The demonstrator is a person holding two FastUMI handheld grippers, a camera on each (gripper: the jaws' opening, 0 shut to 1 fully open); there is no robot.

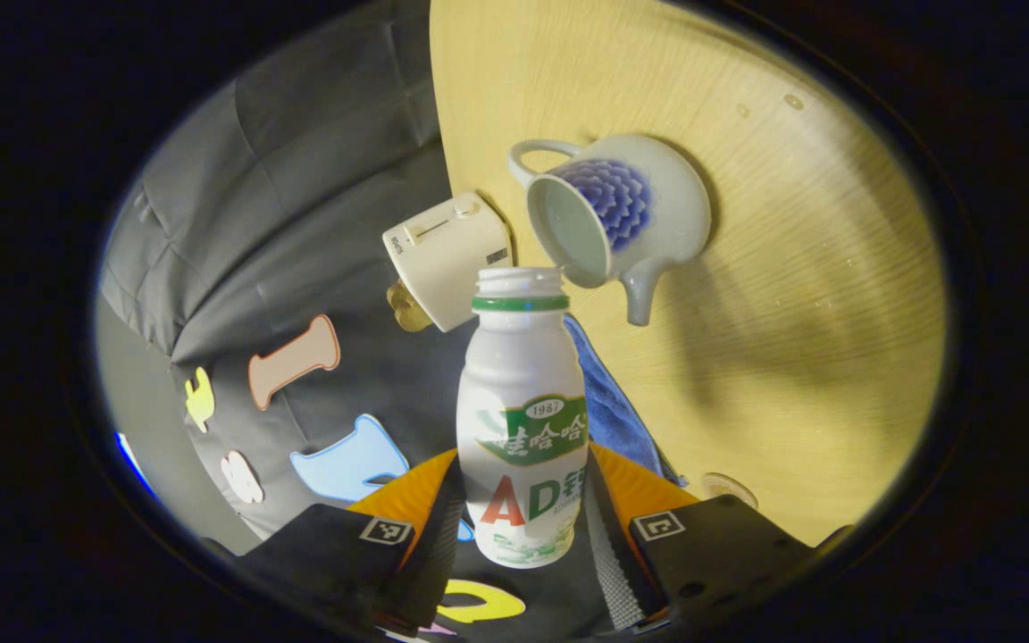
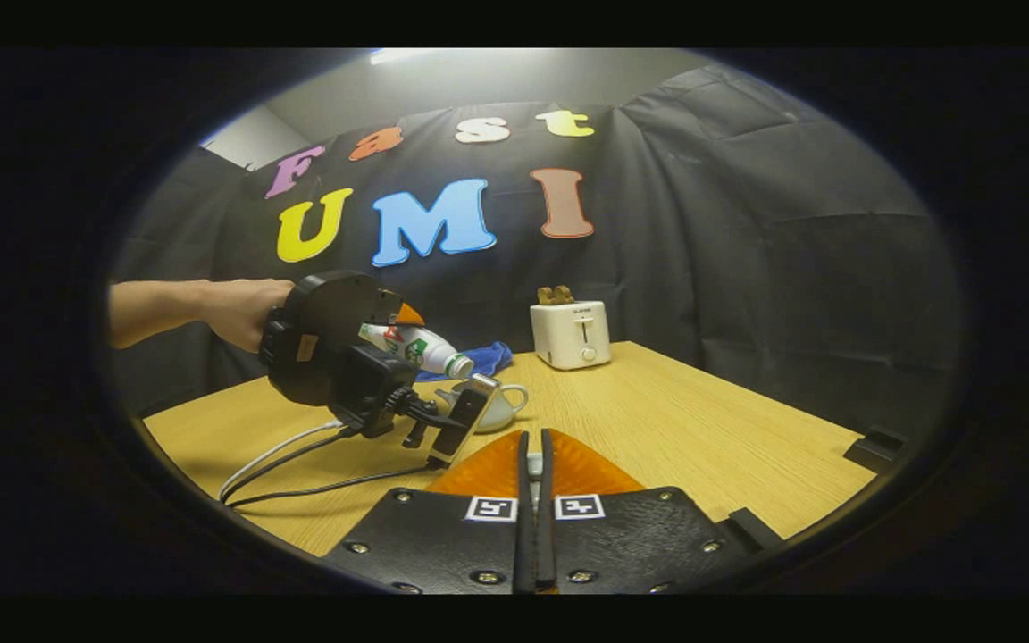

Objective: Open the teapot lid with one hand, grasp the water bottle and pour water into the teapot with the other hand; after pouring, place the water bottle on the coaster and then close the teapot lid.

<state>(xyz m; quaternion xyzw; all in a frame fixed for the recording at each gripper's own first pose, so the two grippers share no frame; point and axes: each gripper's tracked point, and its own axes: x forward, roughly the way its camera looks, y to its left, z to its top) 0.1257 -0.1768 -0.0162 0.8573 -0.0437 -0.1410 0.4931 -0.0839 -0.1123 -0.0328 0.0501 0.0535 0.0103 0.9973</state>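
My left gripper (image 1: 525,487) is shut on a white water bottle (image 1: 522,393) with a green neck ring and no cap. The bottle's open mouth lies just before the teapot (image 1: 622,214), which is white with a blue flower and stands lidless on the wooden table (image 1: 800,339). In the right gripper view a hand holds that gripper (image 2: 327,348), and the bottle (image 2: 416,348) tilts mouth-down over the teapot (image 2: 501,406). My right gripper (image 2: 534,439) has its fingers almost together on a thin pale piece, which looks like the teapot lid. A round coaster (image 1: 729,488) peeks beside my left finger.
A white toaster (image 2: 571,333) with toast stands at the table's back, and a blue cloth (image 2: 483,357) lies beside it. Cables (image 2: 300,451) trail from the left gripper across the table's left part. A black block (image 2: 876,445) sits at the right edge.
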